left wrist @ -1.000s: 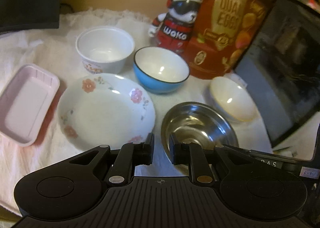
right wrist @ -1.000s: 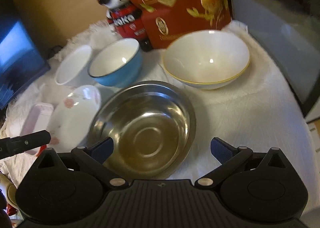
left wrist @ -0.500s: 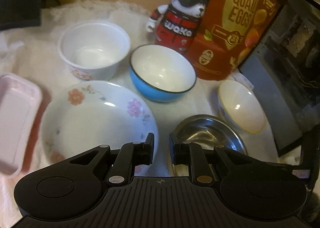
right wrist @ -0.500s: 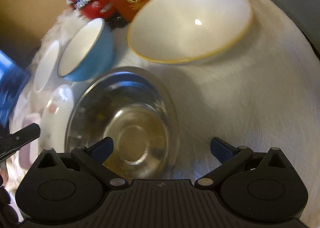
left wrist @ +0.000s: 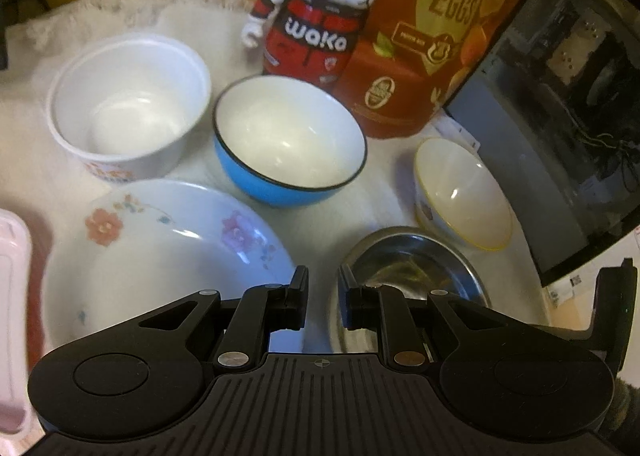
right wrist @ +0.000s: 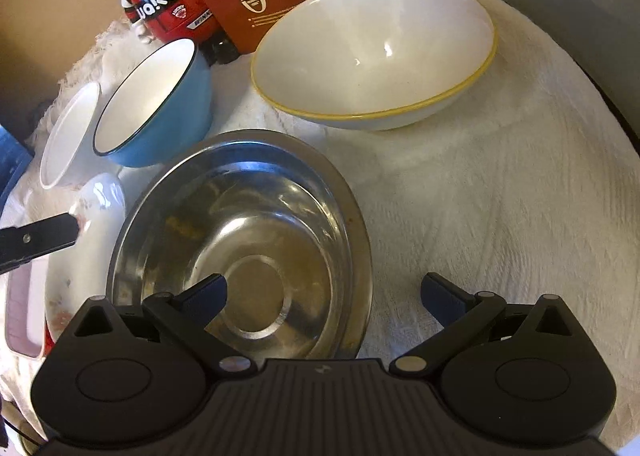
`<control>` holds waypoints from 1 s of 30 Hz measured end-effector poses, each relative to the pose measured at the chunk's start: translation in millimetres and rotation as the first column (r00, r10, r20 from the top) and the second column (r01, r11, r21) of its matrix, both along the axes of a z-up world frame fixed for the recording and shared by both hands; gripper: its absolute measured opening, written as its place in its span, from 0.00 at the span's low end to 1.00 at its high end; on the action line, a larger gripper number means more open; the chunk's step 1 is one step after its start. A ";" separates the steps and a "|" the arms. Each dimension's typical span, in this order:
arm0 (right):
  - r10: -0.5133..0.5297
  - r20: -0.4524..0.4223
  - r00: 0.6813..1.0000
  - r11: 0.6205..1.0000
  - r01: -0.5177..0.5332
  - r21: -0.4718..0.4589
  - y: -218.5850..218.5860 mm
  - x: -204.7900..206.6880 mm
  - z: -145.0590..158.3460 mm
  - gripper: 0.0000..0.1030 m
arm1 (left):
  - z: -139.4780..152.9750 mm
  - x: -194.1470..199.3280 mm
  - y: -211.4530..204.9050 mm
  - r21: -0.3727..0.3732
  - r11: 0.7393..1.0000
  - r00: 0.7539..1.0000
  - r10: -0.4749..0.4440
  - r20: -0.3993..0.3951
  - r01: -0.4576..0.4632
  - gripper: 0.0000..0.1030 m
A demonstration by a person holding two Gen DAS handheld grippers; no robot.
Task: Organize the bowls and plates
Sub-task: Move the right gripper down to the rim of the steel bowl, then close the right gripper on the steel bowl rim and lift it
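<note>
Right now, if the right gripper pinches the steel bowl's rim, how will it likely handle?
The steel bowl looks thin and polished, so probably light but slippery between the fingers. Its wide, shallow shape with a flat base suggests it slides on the white cloth rather than tips.
</note>
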State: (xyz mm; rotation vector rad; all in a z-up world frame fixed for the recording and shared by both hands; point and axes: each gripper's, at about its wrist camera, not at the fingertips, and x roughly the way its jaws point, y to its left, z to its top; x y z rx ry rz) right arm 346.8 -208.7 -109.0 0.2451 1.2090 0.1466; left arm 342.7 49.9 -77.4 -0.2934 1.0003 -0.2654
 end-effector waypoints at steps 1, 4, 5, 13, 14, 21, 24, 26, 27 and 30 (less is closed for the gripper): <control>0.005 0.005 1.000 1.000 -0.005 -0.003 0.4 -0.2 0.1 1.00 | -1.9 1.5 -2.2 0.003 1.000 1.000 -0.005 -0.003 0.006 0.18; -0.002 0.020 1.000 1.000 0.002 0.011 -2.3 -1.3 2.2 0.96 | -8.9 7.3 -11.5 0.033 0.999 1.000 -0.014 -0.016 0.015 0.18; -0.005 0.033 0.999 1.000 0.005 0.013 -7.3 -3.8 4.1 0.93 | -10.6 9.2 -14.7 0.039 0.999 1.000 -0.016 -0.021 0.017 0.18; 0.069 0.130 0.989 0.998 -0.070 0.006 -6.3 -6.0 17.3 0.53 | -23.7 11.7 -30.9 0.070 0.997 0.999 -0.011 -0.032 0.013 0.20; 0.074 0.117 0.990 0.997 -0.077 0.025 -5.9 -5.9 16.2 0.51 | -25.6 11.3 -31.5 0.065 0.998 0.999 -0.007 -0.039 0.010 0.25; 0.069 0.117 0.991 0.997 -0.072 0.017 -13.5 -14.3 25.7 0.50 | -28.4 -0.9 -36.8 0.007 1.000 0.989 -0.007 -0.151 0.009 0.32; 0.074 0.120 0.990 0.997 -0.072 -0.019 -21.3 -16.3 27.5 0.50 | -28.2 -12.8 -43.8 -0.037 0.998 0.983 -0.052 -0.175 0.047 0.32; 0.073 0.115 0.991 0.997 -0.068 -0.042 -26.9 -15.9 26.0 0.50 | -31.1 -18.5 -48.7 -0.057 0.996 0.981 -0.071 -0.182 0.062 0.32; 0.069 0.111 0.991 0.997 -0.064 -0.053 -29.0 -14.9 25.0 0.50 | -33.2 -19.8 -50.9 -0.066 0.996 0.979 -0.077 -0.188 0.066 0.32; 0.058 0.101 0.993 0.997 -0.052 -0.065 -33.6 -9.9 21.8 0.50 | -38.0 -18.4 -54.4 -0.096 0.992 0.975 -0.096 -0.198 0.079 0.32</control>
